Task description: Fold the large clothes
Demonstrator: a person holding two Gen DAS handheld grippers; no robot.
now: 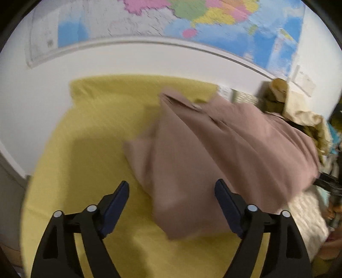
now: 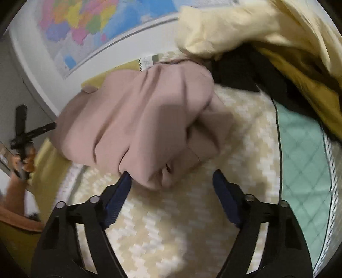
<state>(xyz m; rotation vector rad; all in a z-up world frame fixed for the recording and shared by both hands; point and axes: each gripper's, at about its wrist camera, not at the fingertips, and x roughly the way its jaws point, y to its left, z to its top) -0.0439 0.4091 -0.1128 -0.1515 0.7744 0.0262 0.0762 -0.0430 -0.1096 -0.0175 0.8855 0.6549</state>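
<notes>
A dusty-pink garment (image 1: 224, 149) lies bunched across the yellow sheet (image 1: 89, 149) in the left wrist view. My left gripper (image 1: 172, 185) hovers over its near edge with the jaws wide open; the pads are not pressing on the cloth. In the right wrist view the same pink garment (image 2: 145, 119) sits crumpled on a cream patterned cover (image 2: 171, 231). My right gripper (image 2: 172, 174) stands open at its near fold, the left fingertip (image 2: 126, 179) brushing the cloth. Far left in that view, a hand holds the other gripper (image 2: 23, 132).
A world map (image 1: 213, 19) hangs on the white wall behind the bed. To the right is a heap of other clothes, with a cream-yellow jacket (image 2: 267, 27) over dark fabric and a mint quilted piece (image 2: 305, 162) beside it.
</notes>
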